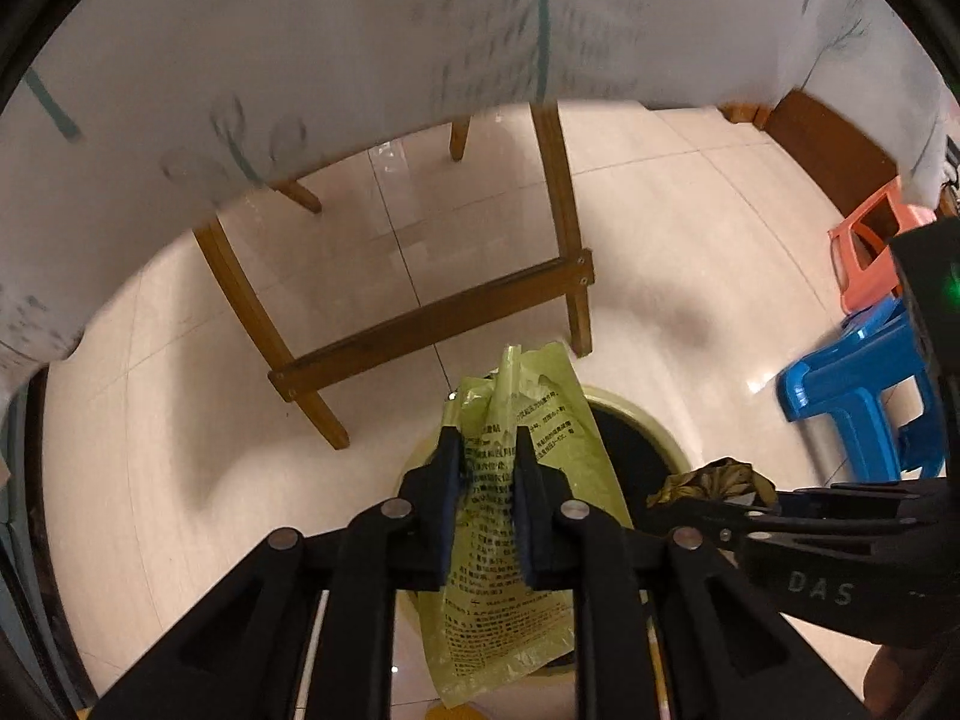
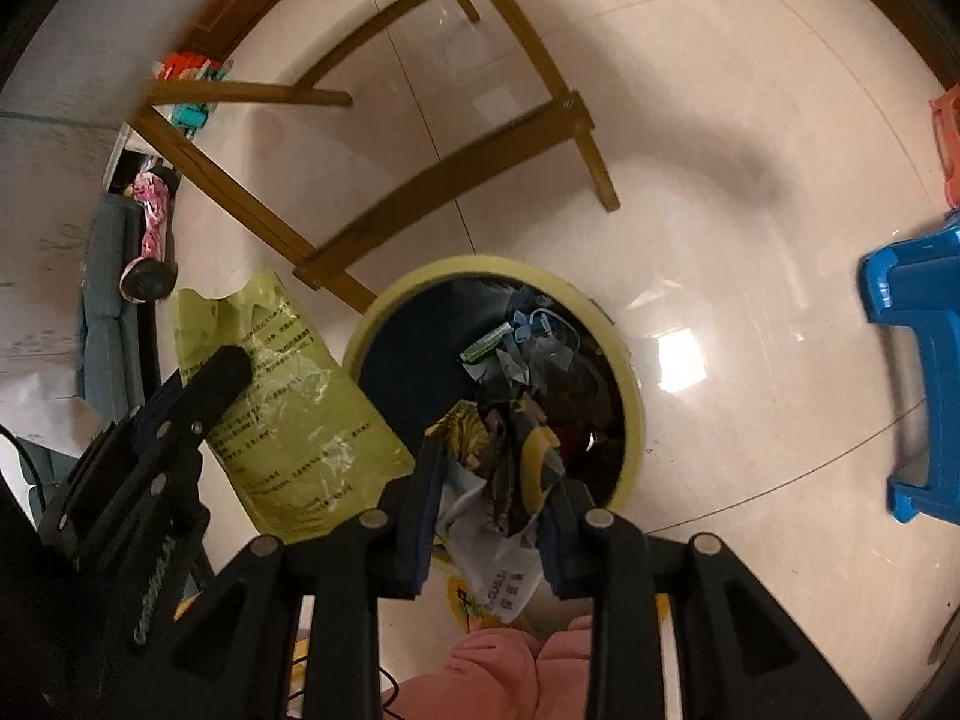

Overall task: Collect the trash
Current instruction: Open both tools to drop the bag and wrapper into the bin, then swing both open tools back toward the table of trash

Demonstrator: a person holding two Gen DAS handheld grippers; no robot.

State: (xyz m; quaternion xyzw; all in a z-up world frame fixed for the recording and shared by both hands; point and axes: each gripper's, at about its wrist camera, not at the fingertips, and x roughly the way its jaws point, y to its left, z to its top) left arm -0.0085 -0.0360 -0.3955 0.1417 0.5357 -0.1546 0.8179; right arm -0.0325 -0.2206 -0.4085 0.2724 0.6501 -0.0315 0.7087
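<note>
My left gripper (image 1: 487,450) is shut on a yellow-green printed plastic bag (image 1: 510,570) that hangs just left of a round trash bin (image 1: 648,426) with a pale yellow rim and dark liner. The same bag (image 2: 288,420) shows in the right wrist view beside the bin (image 2: 600,312). My right gripper (image 2: 492,468) is shut on a bundle of crumpled wrappers (image 2: 486,480) and holds it over the bin's near edge. The bundle (image 1: 714,480) also shows in the left wrist view. Several pieces of trash (image 2: 522,342) lie inside the bin.
A wooden table frame (image 1: 432,318) under a white cloth (image 1: 360,60) stands just beyond the bin. A blue stool (image 1: 858,378) and an orange stool (image 1: 870,252) stand to the right. Clutter (image 2: 153,222) lies at the far left on the tiled floor.
</note>
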